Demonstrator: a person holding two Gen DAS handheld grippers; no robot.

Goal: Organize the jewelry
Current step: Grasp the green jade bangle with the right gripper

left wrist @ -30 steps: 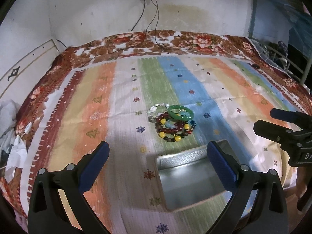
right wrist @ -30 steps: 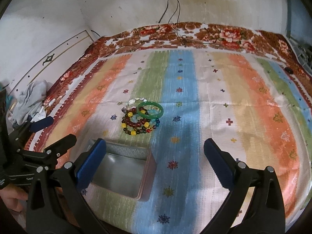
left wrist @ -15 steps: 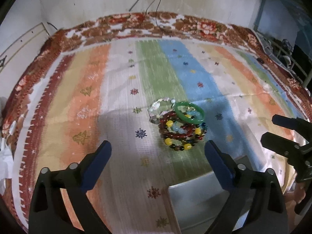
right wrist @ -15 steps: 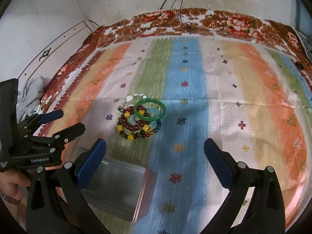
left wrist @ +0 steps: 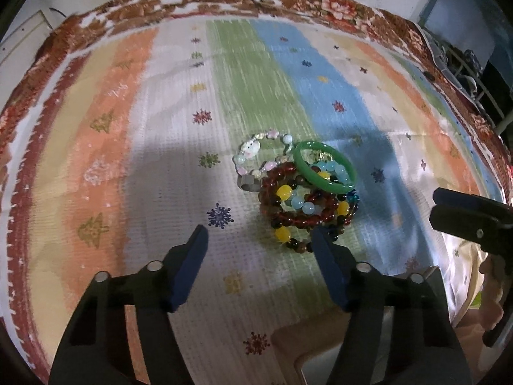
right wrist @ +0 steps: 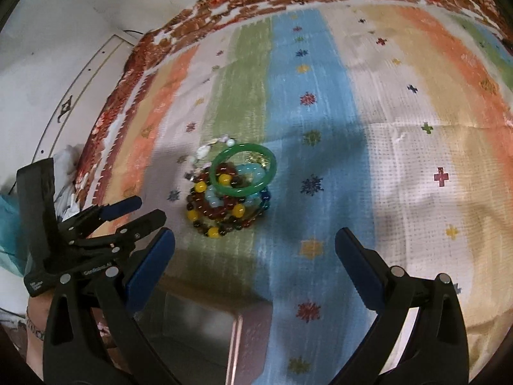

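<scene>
A pile of jewelry lies on the striped cloth (left wrist: 256, 80): a green bangle (left wrist: 299, 163) (right wrist: 237, 192) rests on dark red and yellow beaded bracelets (left wrist: 301, 218) (right wrist: 224, 215). A pale bead bracelet (left wrist: 250, 150) lies at the pile's far left. My left gripper (left wrist: 258, 237) hovers at the pile's near edge with its jaws closing. The nearest beads lie by its right fingertip, and the pads press on nothing. My right gripper (right wrist: 255, 235) stands wide open just short of the pile, with nothing between its fingers. An open metal tin (right wrist: 198, 320) (left wrist: 288, 330) sits below both grippers.
A floral border (left wrist: 336, 9) rings the cloth, with a white wall behind it. A metal rack with dark clutter (left wrist: 465, 64) stands at the far right. Crumpled pale fabric (right wrist: 67, 166) lies off the left edge. A hand (right wrist: 35, 317) holds the left gripper.
Both grippers have come forward and down toward the jewelry pile, which now looks larger. The left jaws have narrowed. The tin has slid to the bottom of both views.
</scene>
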